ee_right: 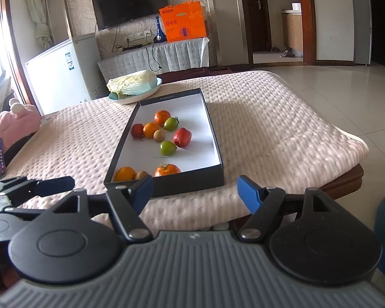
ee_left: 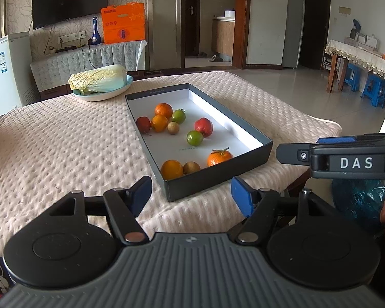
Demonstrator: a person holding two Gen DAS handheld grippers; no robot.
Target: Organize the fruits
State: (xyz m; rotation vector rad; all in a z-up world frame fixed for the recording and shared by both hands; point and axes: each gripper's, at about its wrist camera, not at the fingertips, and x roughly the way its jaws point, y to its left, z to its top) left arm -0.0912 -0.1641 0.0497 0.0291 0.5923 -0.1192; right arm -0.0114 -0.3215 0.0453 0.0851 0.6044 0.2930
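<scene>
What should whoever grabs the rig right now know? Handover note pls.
Left tongs: open, empty, short of the box's near end.
Right tongs: open, empty, also short of the box.
Fruits: all ten lie loose in the dark box on the padded table; oranges, green ones and red ones are mixed.
Cabbage sits in a bowl behind the box.
Done: nothing sorted that I can see.
Left: group the fruits.

Two near, down-tilted wrist views, side by side, sharing the fruit box (ee_left: 219,165), perhaps equidistant
</scene>
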